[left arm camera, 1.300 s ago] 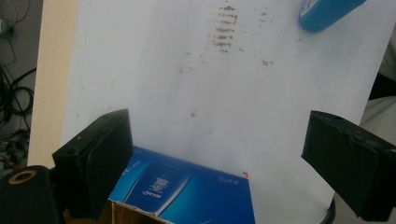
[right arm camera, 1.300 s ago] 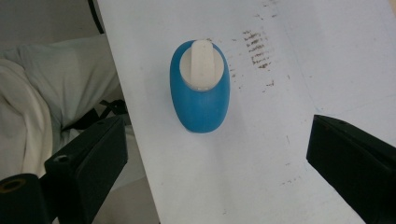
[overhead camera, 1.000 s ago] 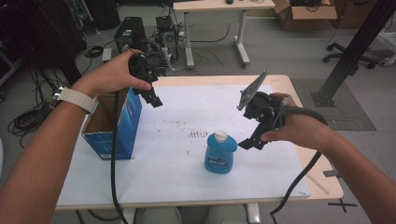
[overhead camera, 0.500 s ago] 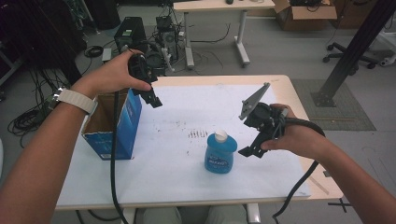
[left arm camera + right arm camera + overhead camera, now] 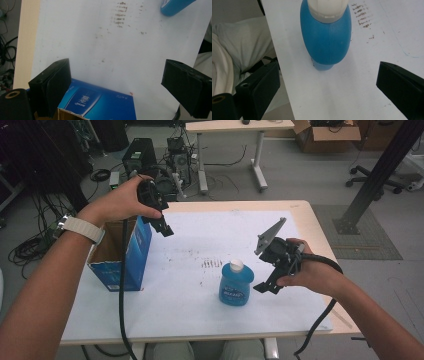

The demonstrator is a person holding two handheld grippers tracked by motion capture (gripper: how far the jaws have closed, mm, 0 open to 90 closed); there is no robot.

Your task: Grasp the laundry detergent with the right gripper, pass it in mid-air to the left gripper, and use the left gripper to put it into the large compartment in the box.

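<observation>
The left gripper point(image 5: 120, 82) looks down along its two black jaws, which stand wide apart with nothing between them. Below them lies the white paper-covered tabletop point(image 5: 105, 50), marked with a patch of small brown smudges point(image 5: 120, 15) near the top. At the bottom edge, between the jaws and nearer the left one, is the open blue cardboard box point(image 5: 100, 102) with white print. The rounded blue plastic bottle point(image 5: 175, 6) pokes in at the top right corner.
</observation>
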